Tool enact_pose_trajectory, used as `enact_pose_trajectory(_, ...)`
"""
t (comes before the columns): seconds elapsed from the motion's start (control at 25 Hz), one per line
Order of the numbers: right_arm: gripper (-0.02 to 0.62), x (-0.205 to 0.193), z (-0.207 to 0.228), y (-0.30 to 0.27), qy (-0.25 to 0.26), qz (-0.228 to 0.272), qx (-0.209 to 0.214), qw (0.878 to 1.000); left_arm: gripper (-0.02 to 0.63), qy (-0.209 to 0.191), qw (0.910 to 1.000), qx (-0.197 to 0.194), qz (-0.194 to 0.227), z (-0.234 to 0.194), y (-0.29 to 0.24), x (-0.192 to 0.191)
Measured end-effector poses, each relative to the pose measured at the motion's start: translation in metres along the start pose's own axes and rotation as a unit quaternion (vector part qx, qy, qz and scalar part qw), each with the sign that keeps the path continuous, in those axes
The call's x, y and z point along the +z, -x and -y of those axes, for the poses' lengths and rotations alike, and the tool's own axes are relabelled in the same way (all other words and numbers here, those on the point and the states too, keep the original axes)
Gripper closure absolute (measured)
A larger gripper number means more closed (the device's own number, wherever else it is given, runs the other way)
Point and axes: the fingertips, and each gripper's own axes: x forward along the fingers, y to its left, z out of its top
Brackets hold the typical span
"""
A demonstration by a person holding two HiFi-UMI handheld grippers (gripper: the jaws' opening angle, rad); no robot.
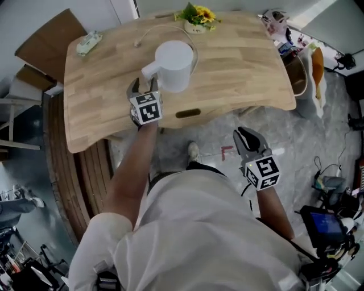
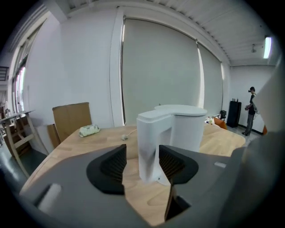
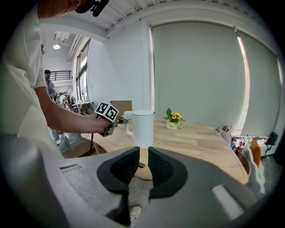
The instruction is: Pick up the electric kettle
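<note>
The white electric kettle (image 1: 173, 65) stands upright on the wooden table (image 1: 244, 62), its handle (image 1: 149, 69) turned to the near left. My left gripper (image 1: 143, 85) is open at that handle. In the left gripper view the handle (image 2: 149, 142) stands between the two jaws of the left gripper (image 2: 142, 162), with narrow gaps to the pads on both sides. My right gripper (image 1: 245, 136) hangs shut over the floor, in front of the table's near edge, with nothing in it. In the right gripper view the kettle (image 3: 143, 127) is well ahead of the right gripper (image 3: 143, 167).
The kettle's cord (image 1: 153, 28) runs toward the table's far side. A pot of yellow flowers (image 1: 197, 17) stands at the far edge and a small greenish packet (image 1: 89, 41) at the far left corner. Cardboard (image 1: 48, 40) leans left of the table; a bin and clutter (image 1: 301, 74) stand at its right.
</note>
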Motion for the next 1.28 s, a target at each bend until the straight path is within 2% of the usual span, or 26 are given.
enact_pose_trajectory(0.2,0.548,-0.014,0.049,-0.013,-0.003,-0.030,0.014,0.999,0.368,0.027,0.9989,0.039,-0.002,-0.006,-0.041,0.002)
enact_pose_trajectory(0.4,0.548,-0.015,0.065,-0.032,-0.006,-0.038,0.037,0.999,0.387,0.112,0.9922,0.055,-0.003,-0.021,-0.066,-0.006)
enact_pose_trajectory(0.44,0.548,-0.014,0.068,-0.033,-0.004,-0.040,0.041,0.998,0.397,0.128,0.9901,0.058,-0.003,-0.021,-0.070,-0.007)
enact_pose_trajectory(0.52,0.548,-0.013,0.075,-0.036,-0.001,-0.043,0.047,0.998,0.499,0.151,0.9866,0.062,-0.001,-0.017,-0.077,-0.006)
enact_pose_trajectory(0.76,0.548,-0.012,0.086,-0.056,-0.001,-0.050,0.069,0.996,0.511,0.170,0.9813,0.089,0.003,-0.025,-0.088,-0.001)
enact_pose_trajectory(1.04,0.548,-0.006,0.096,-0.075,0.001,-0.050,0.082,0.995,0.511,0.220,0.9687,0.114,0.005,-0.039,-0.087,-0.003)
enact_pose_trajectory(1.28,0.548,-0.006,0.100,-0.087,0.001,-0.052,0.090,0.995,0.511,0.237,0.9637,0.121,0.021,-0.051,-0.078,0.005)
